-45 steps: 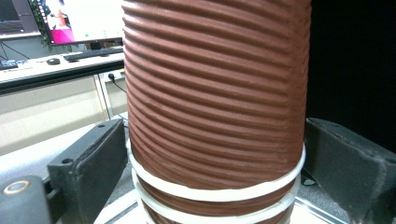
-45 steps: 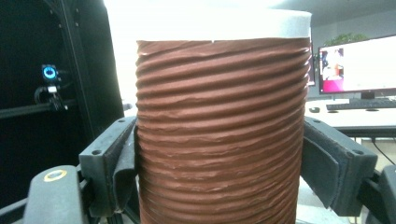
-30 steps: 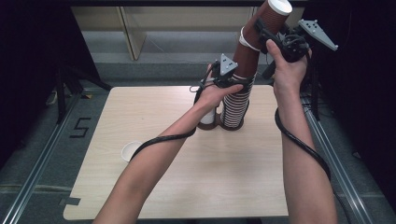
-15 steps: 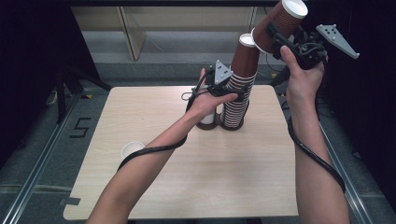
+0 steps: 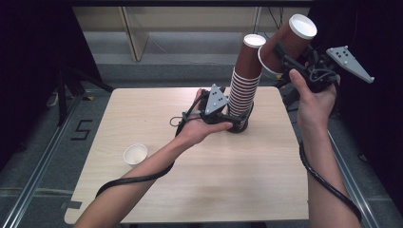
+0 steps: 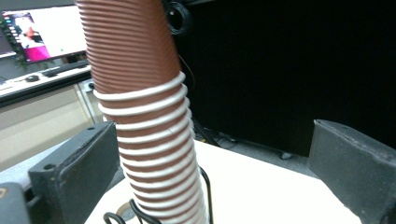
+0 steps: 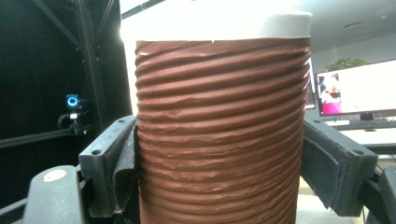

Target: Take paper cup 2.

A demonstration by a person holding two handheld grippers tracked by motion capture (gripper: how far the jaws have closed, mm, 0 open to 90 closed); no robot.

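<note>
The stack (image 5: pixel 241 97) of brown ribbed cups stood on the surface (image 5: pixel 199 190), toward its far right part, leaning a little to the right; the left gripper (image 5: pixel 237 124) lay low at the stack's base, its jaws having just been opening and now spread wide, one to each side of the stack with a clear gap on both sides in the left gripper view (image 6: pixel 149 140), so nothing was pinched there. The right gripper (image 5: pixel 291 56) was up in the air just right of the stack's top, well above the surface; its jaws were pressed on a single brown cup (image 5: pixel 287 40), tilted with its white rim up and to the right; in the right gripper view the cup (image 7: pixel 219 126) sat between both pads, touching them. That cup's base lay just beside the stack's top rim; whether they touched I could not tell. A small white cup (image 5: pixel 135 154) stood upright on the surface, well left of the stack, near the left forearm.
</note>
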